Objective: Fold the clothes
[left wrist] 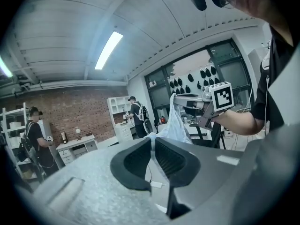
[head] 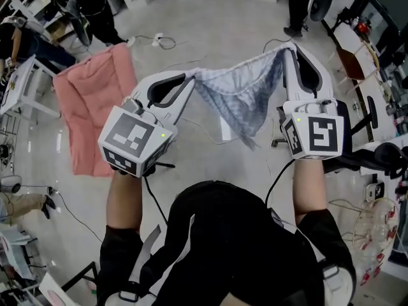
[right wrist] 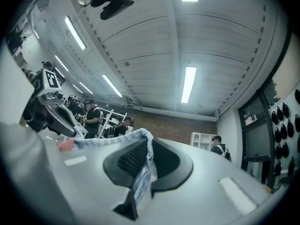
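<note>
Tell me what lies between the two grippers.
A blue cloth spans the gap, one end clamped in the left gripper, the other in the right gripper, its middle sagging in the air. The head view shows it.

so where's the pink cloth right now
Head view: the pink cloth lies on the floor at upper left, just left of the left gripper, which holds the blue cloth.
</note>
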`<state>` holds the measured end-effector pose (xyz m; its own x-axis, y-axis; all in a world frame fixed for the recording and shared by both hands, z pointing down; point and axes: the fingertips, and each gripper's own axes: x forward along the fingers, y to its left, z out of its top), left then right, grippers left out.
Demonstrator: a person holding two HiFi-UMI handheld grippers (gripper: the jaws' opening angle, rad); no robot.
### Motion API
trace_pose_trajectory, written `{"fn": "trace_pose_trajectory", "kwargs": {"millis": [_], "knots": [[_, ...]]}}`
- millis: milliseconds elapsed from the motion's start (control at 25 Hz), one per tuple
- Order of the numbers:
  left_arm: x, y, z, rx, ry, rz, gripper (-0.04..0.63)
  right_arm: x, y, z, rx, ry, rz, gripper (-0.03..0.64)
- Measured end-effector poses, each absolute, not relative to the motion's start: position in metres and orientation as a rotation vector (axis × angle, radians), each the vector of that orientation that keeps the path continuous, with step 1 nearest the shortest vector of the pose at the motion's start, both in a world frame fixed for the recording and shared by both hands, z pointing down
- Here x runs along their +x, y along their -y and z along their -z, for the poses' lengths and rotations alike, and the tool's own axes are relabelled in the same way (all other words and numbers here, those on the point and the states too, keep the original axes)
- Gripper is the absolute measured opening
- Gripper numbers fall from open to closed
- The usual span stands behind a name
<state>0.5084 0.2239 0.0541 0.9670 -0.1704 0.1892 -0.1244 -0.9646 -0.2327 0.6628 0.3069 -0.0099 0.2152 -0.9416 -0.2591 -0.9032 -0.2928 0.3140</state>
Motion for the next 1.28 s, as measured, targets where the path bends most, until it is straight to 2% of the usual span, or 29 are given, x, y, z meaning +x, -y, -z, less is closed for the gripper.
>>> {"fn": "trace_pose_trajectory", "kwargs": {"millis": [640, 1280], "knots": [[0.417, -0.187, -0.07, -2.866, -0.598, 0.514, 0.037, 0.601, -0.191, -0.032, 2.153, 2.129, 0.511, 0.034], [0.288, -0.166, -0.07, -2.791, -1.075, 0.608, 0.038, 0.451, -0.074, -0.017, 1.836, 2.441, 0.687, 0.035]]}}
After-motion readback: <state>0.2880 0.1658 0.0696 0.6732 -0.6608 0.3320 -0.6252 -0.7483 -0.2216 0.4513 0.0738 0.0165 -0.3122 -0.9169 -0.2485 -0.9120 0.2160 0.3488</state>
